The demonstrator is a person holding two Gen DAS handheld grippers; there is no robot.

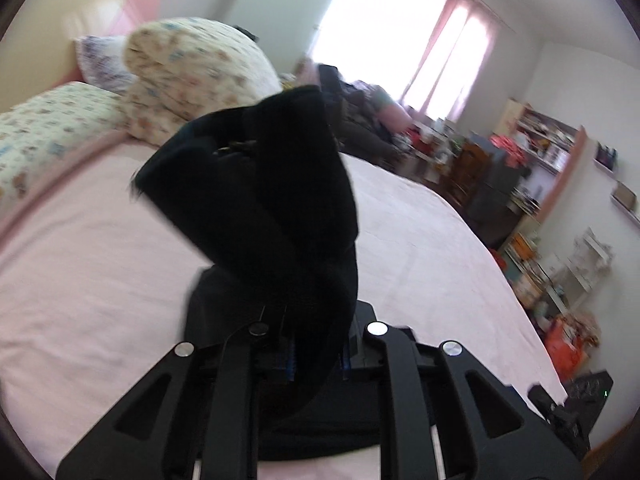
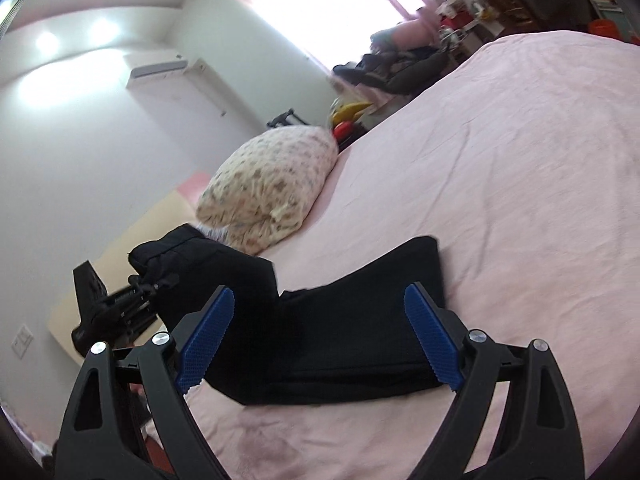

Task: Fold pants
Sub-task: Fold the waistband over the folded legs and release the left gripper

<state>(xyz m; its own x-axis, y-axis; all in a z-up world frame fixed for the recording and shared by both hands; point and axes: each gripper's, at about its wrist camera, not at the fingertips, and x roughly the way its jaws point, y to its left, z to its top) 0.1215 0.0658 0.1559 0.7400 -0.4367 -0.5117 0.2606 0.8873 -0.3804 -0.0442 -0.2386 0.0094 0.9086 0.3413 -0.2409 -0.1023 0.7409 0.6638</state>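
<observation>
So the left gripper [image 1: 316, 356] has its fingers pinching a bunch of the black pants [image 1: 264, 208], holding that end up off the pink bed [image 1: 420, 248], and from its own camera the cloth blocks most of the middle so you can't really see how the rest lies. The right wrist view fills that in: the pants [image 2: 340, 336] stretch flat across the near part of the bed [image 2: 500, 160], with the left end lifted up toward the other gripper [image 2: 120, 312]. The right gripper [image 2: 320, 336] hangs over the flat part with its blue fingers [image 2: 208, 336] spread wide, not touching anything. Count-wise: one pair of pants, two grippers, one puffy floral duvet bundle [image 1: 196, 76] at the far side, and the left view alone shows a cluttered bookshelf [image 1: 540, 160] on the right.
</observation>
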